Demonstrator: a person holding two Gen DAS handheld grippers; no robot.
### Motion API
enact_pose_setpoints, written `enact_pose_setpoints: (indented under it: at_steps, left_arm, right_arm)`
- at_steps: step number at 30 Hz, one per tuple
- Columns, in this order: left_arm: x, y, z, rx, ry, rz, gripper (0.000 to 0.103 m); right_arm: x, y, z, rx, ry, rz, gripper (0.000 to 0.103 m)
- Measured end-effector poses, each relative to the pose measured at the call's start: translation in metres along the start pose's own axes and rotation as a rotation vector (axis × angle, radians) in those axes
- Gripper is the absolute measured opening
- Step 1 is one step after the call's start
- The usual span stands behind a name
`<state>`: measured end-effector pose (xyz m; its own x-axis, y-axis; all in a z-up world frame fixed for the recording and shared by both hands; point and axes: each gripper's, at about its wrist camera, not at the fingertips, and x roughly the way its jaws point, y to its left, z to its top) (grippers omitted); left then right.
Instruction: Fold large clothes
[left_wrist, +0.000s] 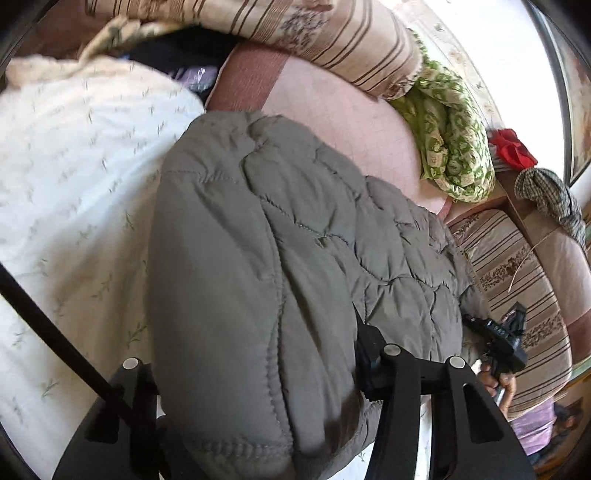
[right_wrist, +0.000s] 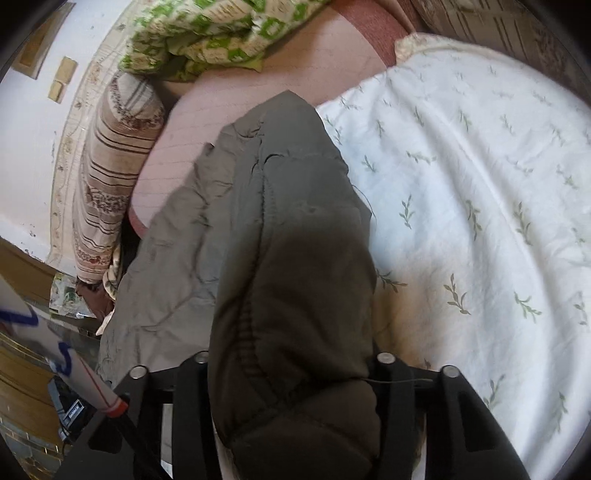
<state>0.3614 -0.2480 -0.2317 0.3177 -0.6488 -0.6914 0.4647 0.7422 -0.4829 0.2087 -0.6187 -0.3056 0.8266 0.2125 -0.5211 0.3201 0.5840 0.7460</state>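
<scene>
Grey quilted jacket lies bunched on the bed, partly over the white leaf-print sheet and the pink cover. Left claw clamped on a thick fold of it; right claw likewise clamped on a padded fold. Green patterned quilt near the striped bolster.

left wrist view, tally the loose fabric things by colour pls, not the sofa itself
grey-green: 1, the quilted padded jacket
white: 1, the leaf-print sheet
green and cream: 1, the patterned bundled cloth
red: 1, the crumpled cloth
dark checked: 1, the hanging cloth
total: 5
</scene>
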Motion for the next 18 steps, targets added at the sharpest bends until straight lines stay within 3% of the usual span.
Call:
enact_pose_setpoints:
  at_steps: [10,18]
  left_arm:
    - [-0.024,-0.003,-0.023,0.019,0.004,0.025,0.048]
    - [-0.029,-0.002,-0.036,0.015,0.008,0.05,0.048]
  right_arm:
    - [-0.045,0.019,-0.021,-0.033,-0.058,0.012,0.044]
    - [-0.058,0.022,-0.042,-0.033,-0.065,-0.006,0.044]
